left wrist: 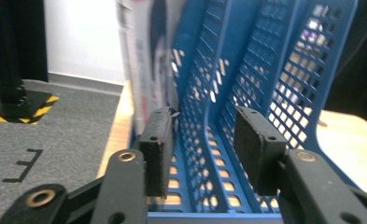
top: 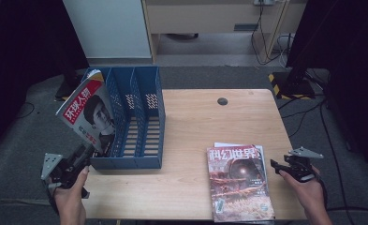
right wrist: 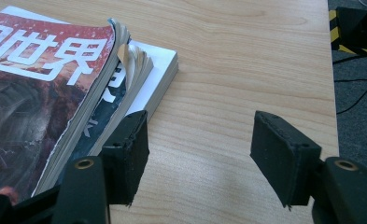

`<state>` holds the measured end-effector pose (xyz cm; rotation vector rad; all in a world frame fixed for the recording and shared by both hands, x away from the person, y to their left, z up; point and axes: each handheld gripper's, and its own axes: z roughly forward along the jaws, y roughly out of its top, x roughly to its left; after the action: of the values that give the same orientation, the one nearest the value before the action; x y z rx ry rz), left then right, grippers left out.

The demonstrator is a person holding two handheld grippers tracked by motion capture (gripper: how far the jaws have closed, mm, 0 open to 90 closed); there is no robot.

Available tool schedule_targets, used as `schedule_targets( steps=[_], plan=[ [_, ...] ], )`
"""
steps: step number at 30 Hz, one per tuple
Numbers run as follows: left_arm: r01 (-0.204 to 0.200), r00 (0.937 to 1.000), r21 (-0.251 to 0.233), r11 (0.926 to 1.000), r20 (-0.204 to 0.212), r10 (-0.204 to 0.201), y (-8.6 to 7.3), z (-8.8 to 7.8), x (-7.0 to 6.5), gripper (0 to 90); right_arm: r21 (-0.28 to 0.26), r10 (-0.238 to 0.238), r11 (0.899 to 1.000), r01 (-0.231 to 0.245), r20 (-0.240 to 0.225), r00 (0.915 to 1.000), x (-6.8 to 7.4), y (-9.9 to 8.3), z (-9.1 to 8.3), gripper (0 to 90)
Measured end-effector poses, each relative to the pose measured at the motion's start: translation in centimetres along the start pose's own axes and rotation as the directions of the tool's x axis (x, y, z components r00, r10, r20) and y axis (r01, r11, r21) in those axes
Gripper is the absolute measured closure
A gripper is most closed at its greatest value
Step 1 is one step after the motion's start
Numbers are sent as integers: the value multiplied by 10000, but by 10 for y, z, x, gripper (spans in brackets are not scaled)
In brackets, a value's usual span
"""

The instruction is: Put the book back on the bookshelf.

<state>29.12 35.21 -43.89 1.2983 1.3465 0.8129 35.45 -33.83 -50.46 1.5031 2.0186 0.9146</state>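
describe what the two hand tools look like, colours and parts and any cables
Both are black two-jaw tools. The left tool and the right tool each carry a grey three-cornered plate on top, and a dark cable trails from each. In the gripper views the jaws end in flat, rectangular black pads on black arms with brass-coloured rivets. The forearms are bare, with no sleeves in sight.

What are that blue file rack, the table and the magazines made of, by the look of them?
The blue file rack looks like moulded plastic: even colour and perforated lattice walls. The table shows a pale wood grain, probably a laminate or veneer over board. The magazine leaning in the rack and the stack of magazines are paper with printed, slightly glossy covers; the page edges curl.
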Motion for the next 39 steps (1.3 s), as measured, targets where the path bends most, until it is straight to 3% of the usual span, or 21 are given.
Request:
schedule_targets(
  steps=[3,11,15,18,21,22,23,24,25,29,37,39],
  plan=[
    [-326,9995,100,9994,40,326,2,4,-9,515,-11,13,10000,-13,-5,10000,0,0,1,378],
    [-684,9975,302,9972,219,678,4,10,-25,430,-72,32,10000,-33,-123,9999,0,1,0,417],
    [-1226,9918,752,9896,468,1193,2,18,-45,389,-220,-85,9997,80,-191,9998,1,3,-2,476],
    [-1333,9888,887,9871,792,1264,1,22,-59,355,-411,-201,9990,192,-221,9996,1,4,-4,530],
    [-1533,9843,966,9835,1032,1433,1,24,-69,314,-540,-275,9982,259,-280,9992,2,5,-6,580],
    [-1805,9780,1024,9782,1246,1674,0,27,-79,305,-601,-319,9977,298,-339,9989,2,5,-6,600],
    [-1805,9780,1024,9782,1246,1674,0,27,-79,300,-601,-319,9977,298,-339,9989,2,5,-6,600],
    [-1983,9726,1104,9739,1450,1816,-2,30,-88,293,-675,-387,9971,357,-438,9983,3,6,-7,618],
    [-1983,9726,1104,9739,1450,1816,-2,30,-88,291,-677,-316,9973,283,-469,9984,3,6,-7,627],
    [-2400,9596,1320,9618,1822,2145,-7,38,-105,269,-575,-291,9980,256,-609,9977,4,6,-6,640],
    [-2605,9500,1516,9535,2166,2251,-12,43,-118,264,-561,-314,9981,272,-749,9967,7,7,-6,644],
    [-2713,9440,1508,9506,2345,2322,-12,44,-125,264,-574,-405,9977,361,-769,9962,9,8,-5,644]
  ],
)
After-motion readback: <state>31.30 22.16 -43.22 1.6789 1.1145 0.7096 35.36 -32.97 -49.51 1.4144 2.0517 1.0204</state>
